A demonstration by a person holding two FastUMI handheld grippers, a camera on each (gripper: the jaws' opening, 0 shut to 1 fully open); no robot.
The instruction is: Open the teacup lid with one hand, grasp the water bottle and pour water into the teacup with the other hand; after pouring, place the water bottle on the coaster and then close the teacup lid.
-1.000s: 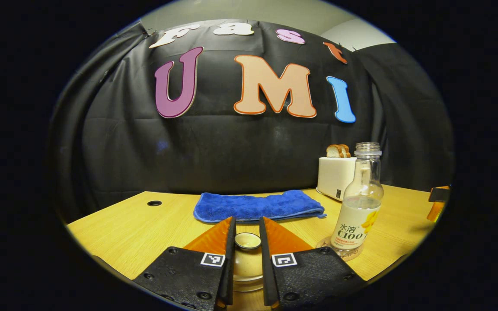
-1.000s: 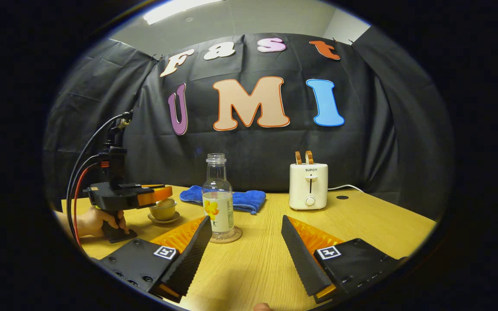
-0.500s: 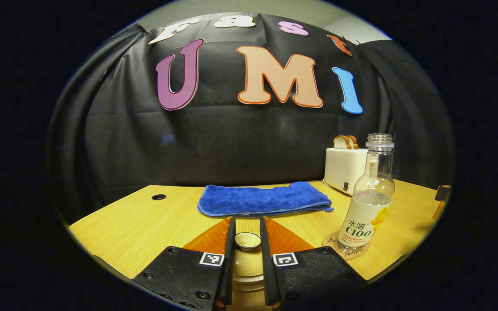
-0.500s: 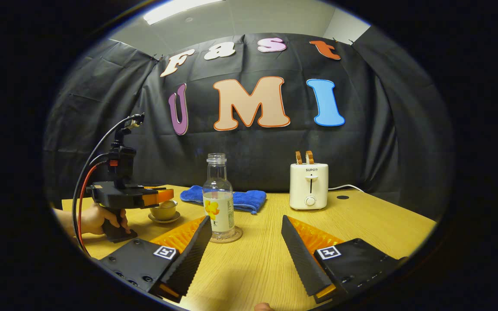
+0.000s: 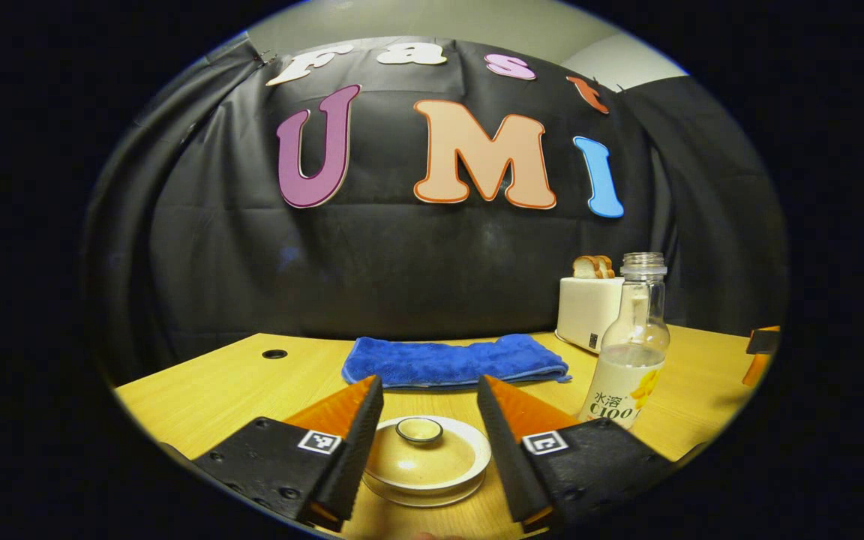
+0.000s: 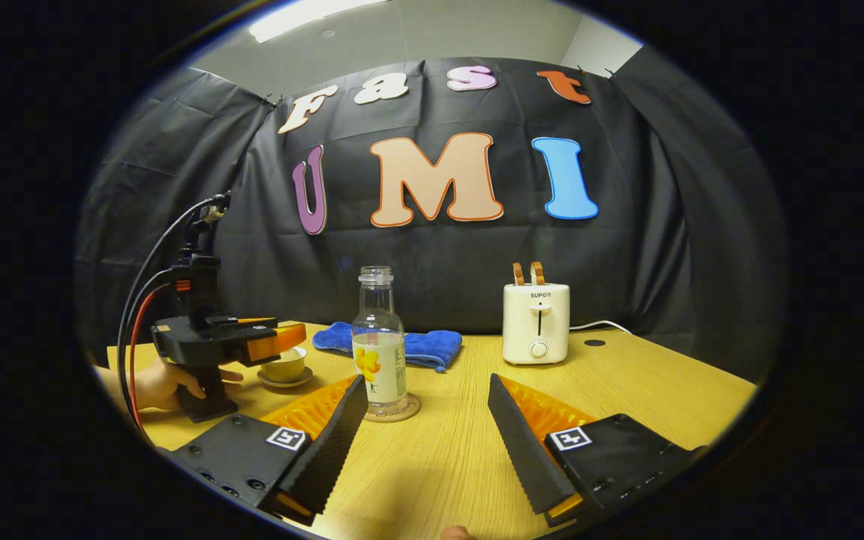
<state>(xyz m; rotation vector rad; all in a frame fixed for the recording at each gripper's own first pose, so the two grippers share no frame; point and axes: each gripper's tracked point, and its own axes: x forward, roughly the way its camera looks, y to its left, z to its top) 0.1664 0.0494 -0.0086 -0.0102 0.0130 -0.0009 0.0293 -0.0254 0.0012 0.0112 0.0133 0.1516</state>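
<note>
**Now the left claw stands wide around the teacup lid**

Closest in, the left claw (image 5: 429, 384) is spread apart, one finger on each side of the teacup lid (image 5: 426, 457) and neither pressing on it. The lid lies flat and level, its small round knob (image 5: 418, 430) centred between the fingers and a little behind their tips. In the right gripper view the teacup (image 6: 286, 365) sits on its saucer (image 6: 283, 381) under that claw, with a hand (image 6: 158, 382) on the grip.

Just to the right stands the water bottle (image 5: 631, 352), upright, uncapped and partly full, on its coaster (image 6: 391, 410). The right claw (image 6: 426, 386) is also spread wide, holding nothing, low over the counter (image 5: 237, 390) and short of the bottle.

With the lid seated and the bottle parked, the step in hand looks to be at the lid (whether first lift or final release, these views alone do not settle it).

Either way the same care applies:
- Keep both fingers level and evenly spaced from the knob.
- Move straight along the claw's own line, since a sideways drift would catch the lid rim and skate it off the cup.
- If gripping, close on the knob only, then rise vertically.

Farther back lie a folded blue towel (image 5: 454, 360) and a toaster (image 6: 535, 322) with bread in it, well clear.
</note>
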